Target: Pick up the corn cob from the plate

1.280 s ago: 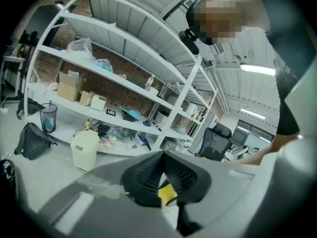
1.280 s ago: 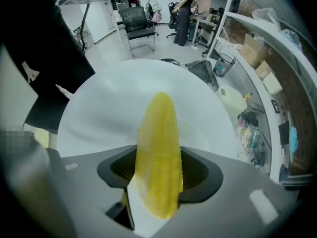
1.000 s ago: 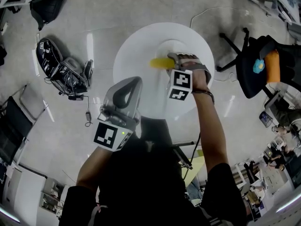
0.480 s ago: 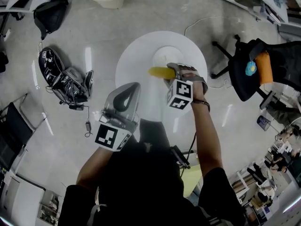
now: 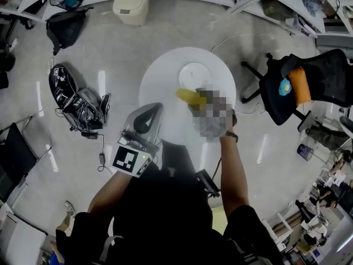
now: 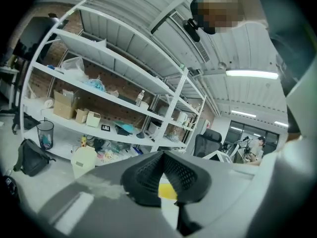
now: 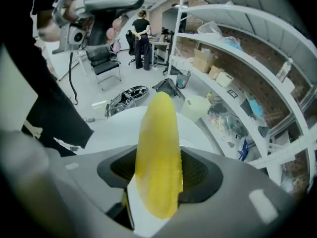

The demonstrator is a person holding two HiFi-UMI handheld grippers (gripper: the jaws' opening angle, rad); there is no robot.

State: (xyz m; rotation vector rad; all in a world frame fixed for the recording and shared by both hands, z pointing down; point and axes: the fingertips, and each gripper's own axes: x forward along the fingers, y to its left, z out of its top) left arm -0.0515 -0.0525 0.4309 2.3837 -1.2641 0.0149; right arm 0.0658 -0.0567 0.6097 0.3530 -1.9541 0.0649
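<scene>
The yellow corn cob (image 5: 188,96) hangs in the air above the round white table (image 5: 160,76), clear of the empty white plate (image 5: 194,72). My right gripper (image 5: 202,100) is shut on it, partly under a mosaic patch. In the right gripper view the cob (image 7: 157,148) stands between the dark pads of the right gripper (image 7: 158,175), with its tip sticking out past them. My left gripper (image 5: 154,109) hovers at the table's near left, shut and empty. In the left gripper view the left gripper (image 6: 163,162) has its pads together, and a bit of yellow cob (image 6: 167,191) shows beyond them.
A black office chair (image 5: 300,87) with an orange item stands right of the table. A dark bag and gear (image 5: 77,101) lie on the floor at the left. A beige bin (image 5: 131,3) stands beyond the table. Shelving lines the far wall.
The right gripper has risen with the cob, taking it off the plate, and has rolled so the cob now tilts. The left gripper has also risen a little.
</scene>
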